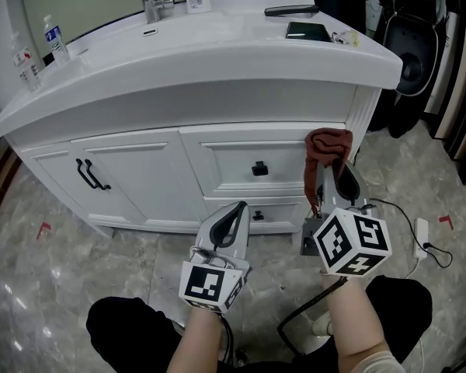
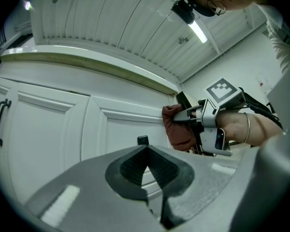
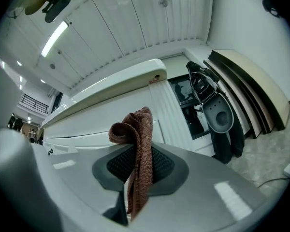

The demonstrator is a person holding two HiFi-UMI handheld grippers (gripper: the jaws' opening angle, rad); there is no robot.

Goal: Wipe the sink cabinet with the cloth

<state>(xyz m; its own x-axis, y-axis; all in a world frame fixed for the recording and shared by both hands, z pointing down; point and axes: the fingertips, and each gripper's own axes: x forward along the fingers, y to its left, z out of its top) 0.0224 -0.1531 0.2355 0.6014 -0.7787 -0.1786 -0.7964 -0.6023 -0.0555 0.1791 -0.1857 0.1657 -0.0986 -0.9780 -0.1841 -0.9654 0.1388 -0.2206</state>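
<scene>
A reddish-brown cloth is pinched in my right gripper, which is shut on it; the cloth's bunched top rests against the right end of the white sink cabinet's upper drawer front. The same cloth hangs between the jaws in the right gripper view. My left gripper is shut and empty, held low in front of the lower drawer, left of the right one. In the left gripper view its closed fingertips point at the drawer knob, with the cloth to the right.
The cabinet has a black door handle at left and black drawer knobs. On the countertop stand a faucet, two water bottles and dark flat items. A cable and plug lie on the floor at right.
</scene>
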